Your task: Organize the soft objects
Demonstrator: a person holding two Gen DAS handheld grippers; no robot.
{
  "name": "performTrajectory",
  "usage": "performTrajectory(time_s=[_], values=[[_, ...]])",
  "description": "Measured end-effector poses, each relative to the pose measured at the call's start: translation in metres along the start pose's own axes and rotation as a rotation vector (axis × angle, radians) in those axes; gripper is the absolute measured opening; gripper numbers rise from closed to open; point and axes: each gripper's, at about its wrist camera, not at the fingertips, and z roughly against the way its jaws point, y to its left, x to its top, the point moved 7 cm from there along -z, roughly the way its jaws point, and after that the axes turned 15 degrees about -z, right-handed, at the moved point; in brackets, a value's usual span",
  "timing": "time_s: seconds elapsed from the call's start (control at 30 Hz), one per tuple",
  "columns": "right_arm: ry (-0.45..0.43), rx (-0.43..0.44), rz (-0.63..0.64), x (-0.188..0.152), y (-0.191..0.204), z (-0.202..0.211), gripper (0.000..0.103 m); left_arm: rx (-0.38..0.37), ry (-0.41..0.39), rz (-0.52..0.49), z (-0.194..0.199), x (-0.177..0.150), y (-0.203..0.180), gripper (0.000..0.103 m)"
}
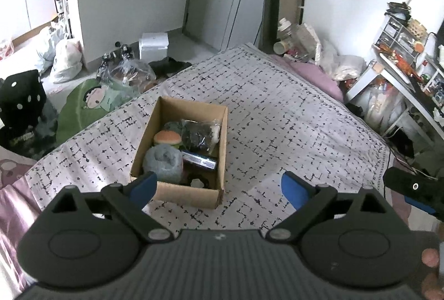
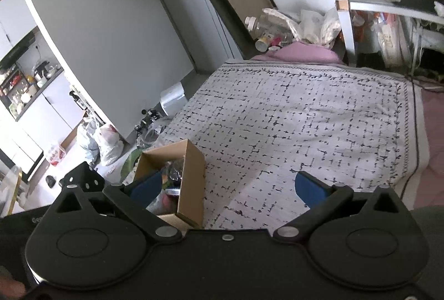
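Both wrist cams above bed [image 1: 277, 105], overlapping.

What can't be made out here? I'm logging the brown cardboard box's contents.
- Left wrist view: the brown cardboard box has its near left corner hidden behind the blue-padded left gripper.
- Left wrist view: the crinkled clear plastic bag holds dark contents I can't identify.
- Right wrist view: the box wall and the blue-padded right gripper hide most contents.

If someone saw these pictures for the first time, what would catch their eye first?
Probably the open cardboard box standing alone on the patterned bedspread, packed with soft things such as a burger-shaped toy and a grey fluffy bundle. Next, the left gripper and right gripper, both wide open and empty.
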Motion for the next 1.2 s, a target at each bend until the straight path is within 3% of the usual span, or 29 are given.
performTrajectory(time_s=[0.7, 1.2], values=[[-0.025, -0.033, 0.08, -0.019, 0.009, 0.049, 0.103, 0.011, -0.066, -0.106, 0.063, -0.012, -0.009, 0.096], [0.021, -0.069, 0.17, -0.038, 0.024, 0.05, 0.103, 0.045, -0.075, -0.139, 0.083, -0.021, -0.007, 0.096]])
